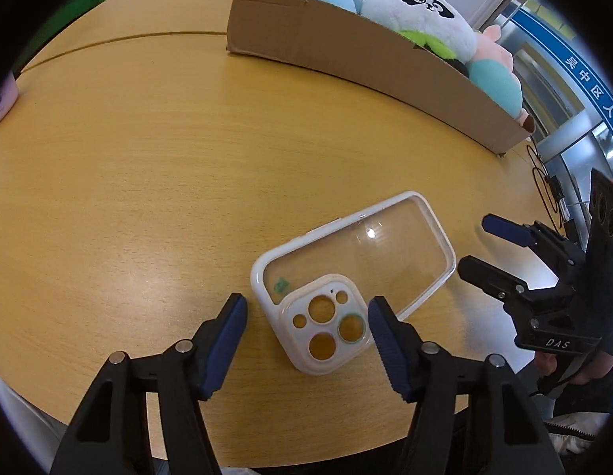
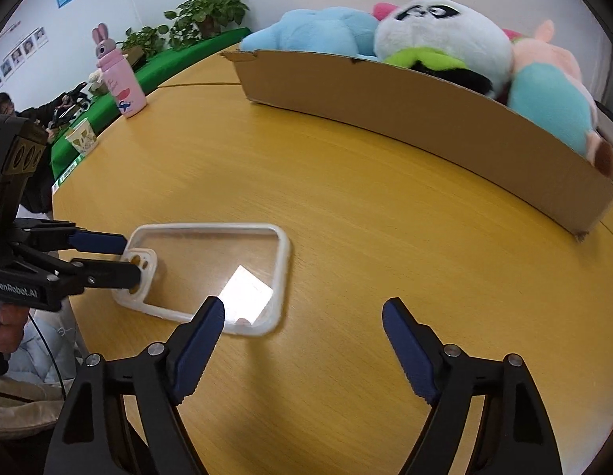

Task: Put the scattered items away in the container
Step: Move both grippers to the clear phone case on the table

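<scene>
Clear phone case (image 1: 352, 282) flat on table (image 1: 148, 182), short of box (image 1: 369, 67). Left gripper (image 1: 306, 318) spread wide, straddling camera end; right gripper (image 2: 302, 318) open, empty. Next, probably: close, lift, carry boxward.

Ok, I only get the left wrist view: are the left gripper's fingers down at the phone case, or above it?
Observer: Right wrist view shows the left gripper with its tips at rim height, straddling the phone case at its camera corner.
Operator: And the right gripper?
Observer: The right gripper is open, one finger overlapping the case's near edge.
Operator: The pink thing far left?
Observer: An upright rabbit-eared bottle, a paper cup near it.
</scene>
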{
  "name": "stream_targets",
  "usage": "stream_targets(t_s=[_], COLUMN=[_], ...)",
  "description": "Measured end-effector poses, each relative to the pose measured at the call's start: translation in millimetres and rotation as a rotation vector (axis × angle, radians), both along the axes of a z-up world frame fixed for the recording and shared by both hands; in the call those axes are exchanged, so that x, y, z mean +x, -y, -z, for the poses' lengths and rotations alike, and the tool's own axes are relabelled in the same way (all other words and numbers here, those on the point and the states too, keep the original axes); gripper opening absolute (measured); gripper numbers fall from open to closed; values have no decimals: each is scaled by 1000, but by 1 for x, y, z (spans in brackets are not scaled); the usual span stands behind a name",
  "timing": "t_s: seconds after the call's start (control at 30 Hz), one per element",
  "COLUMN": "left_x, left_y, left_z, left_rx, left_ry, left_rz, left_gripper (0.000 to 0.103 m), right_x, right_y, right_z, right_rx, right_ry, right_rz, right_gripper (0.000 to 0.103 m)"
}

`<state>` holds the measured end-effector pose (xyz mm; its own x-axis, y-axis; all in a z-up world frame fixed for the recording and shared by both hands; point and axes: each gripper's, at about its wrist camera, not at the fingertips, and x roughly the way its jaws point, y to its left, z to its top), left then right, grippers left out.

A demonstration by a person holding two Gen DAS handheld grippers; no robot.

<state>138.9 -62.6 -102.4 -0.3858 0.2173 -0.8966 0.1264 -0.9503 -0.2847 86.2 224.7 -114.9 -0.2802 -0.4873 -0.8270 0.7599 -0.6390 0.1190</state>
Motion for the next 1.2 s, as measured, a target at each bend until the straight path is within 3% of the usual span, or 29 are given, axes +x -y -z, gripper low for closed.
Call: stream_targets(t_s=[0.03, 0.1, 0.33, 0.63, 0.7, 0.77, 0.83, 0.9, 1.03, 1.1, 1.2], left_x=[-2, -5, -12, -55, -63, -66, -64, -59, -48, -47, -52], left_y=[0, -1, 2, -1, 2, 5, 8, 7, -15, -25, -37], left_z=[0, 0, 2, 0, -9, -23, -37, -46, -39, -27, -14], left_rx=[-3, -19, -15, -14, -21, -29, -45, -33, -133, -185, -202], left_ry=[2, 6, -15, -81, -125, -182, -235, -254, -243, -189, -156], left_rz=[-5, -15, -14, 58, 83, 136, 228, 367, 631, 718, 826], left_gripper=[56, 44, 43, 43, 43, 44, 54, 74, 75, 75, 75], right_x=[0, 0, 3, 2, 0, -2, -3, -1, 3, 0, -9], right_y=[5, 15, 16, -3, -6, -8, -7, 1, 19, 28, 39], right_z=[1, 7, 8, -2, -10, -20, -32, -41, -35, -25, -13], right_rx=[6, 31, -11, -59, -39, -19, -6, 8, 68, 93, 82], right_ry=[-2, -4, 54, 56, -5, -67, -125, -174, -214, -193, -130], right_rz=[-12, -24, -81, -169, -189, -229, -305, -420, -620, -683, -752], right_gripper=[80, 59, 56, 65, 85, 93, 95, 99, 100, 100, 99])
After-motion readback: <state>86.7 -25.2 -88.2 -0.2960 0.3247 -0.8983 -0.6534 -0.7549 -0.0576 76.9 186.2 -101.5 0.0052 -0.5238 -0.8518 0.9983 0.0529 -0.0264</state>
